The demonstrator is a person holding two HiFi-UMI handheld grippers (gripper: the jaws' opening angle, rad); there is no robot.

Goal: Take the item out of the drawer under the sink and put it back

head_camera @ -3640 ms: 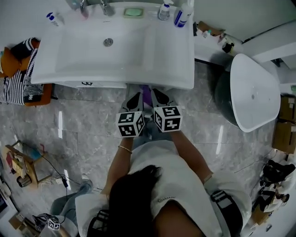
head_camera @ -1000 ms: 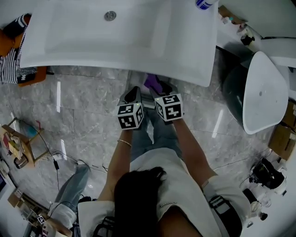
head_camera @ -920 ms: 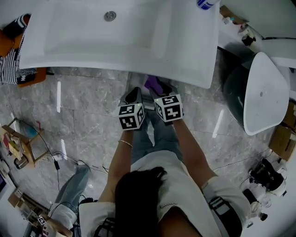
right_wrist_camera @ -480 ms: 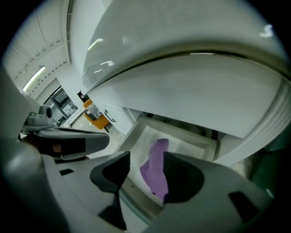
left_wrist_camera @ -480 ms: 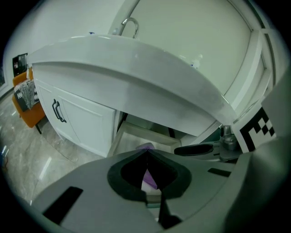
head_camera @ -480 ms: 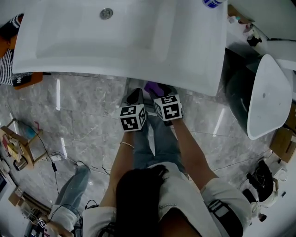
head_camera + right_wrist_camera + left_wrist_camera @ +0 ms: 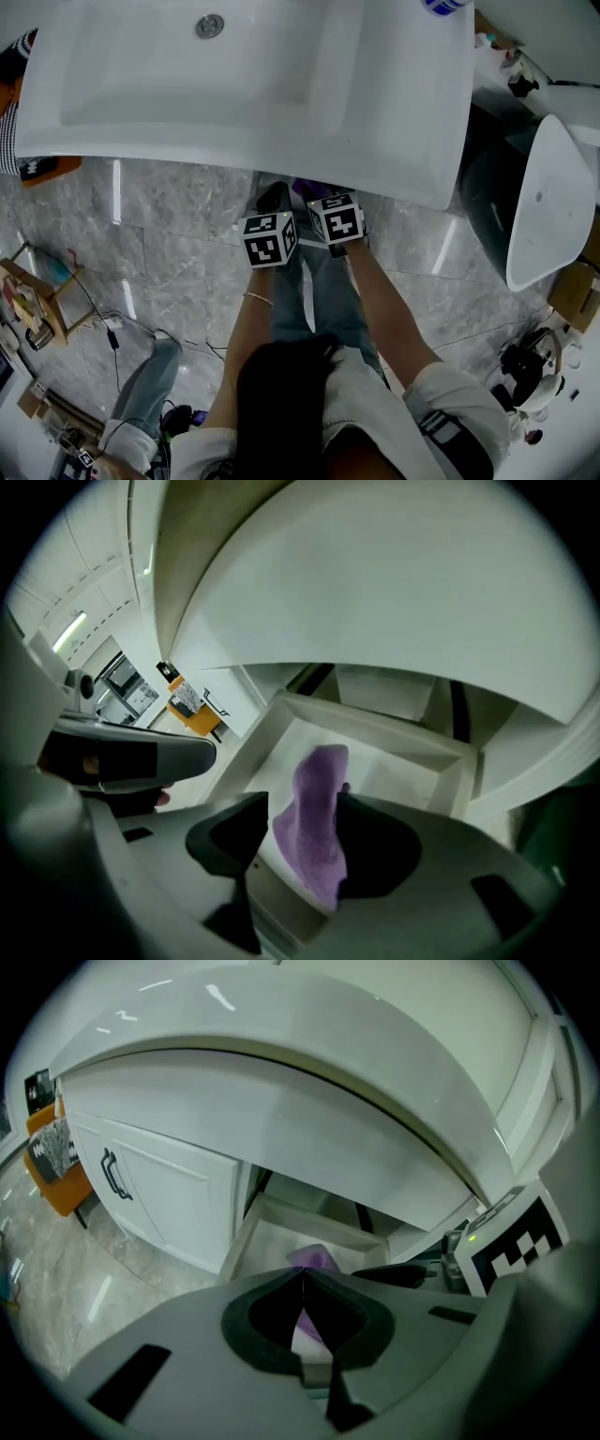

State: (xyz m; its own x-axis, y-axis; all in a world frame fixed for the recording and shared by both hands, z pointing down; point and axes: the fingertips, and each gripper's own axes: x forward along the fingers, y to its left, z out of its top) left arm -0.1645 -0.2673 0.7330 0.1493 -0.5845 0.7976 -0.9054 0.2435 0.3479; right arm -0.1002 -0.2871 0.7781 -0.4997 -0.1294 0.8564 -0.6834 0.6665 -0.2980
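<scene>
- The purple cloth (image 7: 317, 827) lay in the open drawer (image 7: 394, 726) under the sink (image 7: 281, 84), stretched lengthwise along the drawer's pale floor, one end towards the back wall and the other at the front edge.
- Right gripper (image 7: 305, 799) was over it with the jaws spread wide. The cloth ran up between them, its edge brushing the right-hand jaw and a sliver of drawer floor showing on the other side, so no squeeze on it.
- Left gripper (image 7: 303, 1274) was pinched tight, jaw tips meeting in a point with nothing caught in them. A scrap of the cloth (image 7: 312, 1258) peeked through beyond the tips, down in the drawer (image 7: 272, 1232).
- The two grippers hung side by side at the drawer front, and the left one's dark body (image 7: 131, 757) crept into the right gripper view's left side.
- From the head view both marker cubes sat close together just below the sink's front rim, with a corner of purple (image 7: 307, 187) showing above them (the basin hid most of the drawer).
- Beside the drawer stood a white cabinet door (image 7: 159, 1194) with a dark handle (image 7: 112, 1174), closed.
- Further out, grey marbled floor (image 7: 178, 244) lay all around, and something orange (image 7: 56, 1162) stood at the far left past the cabinet.
- A white oval lid (image 7: 553, 202) stood to the right of the sink, well apart from the grippers.
</scene>
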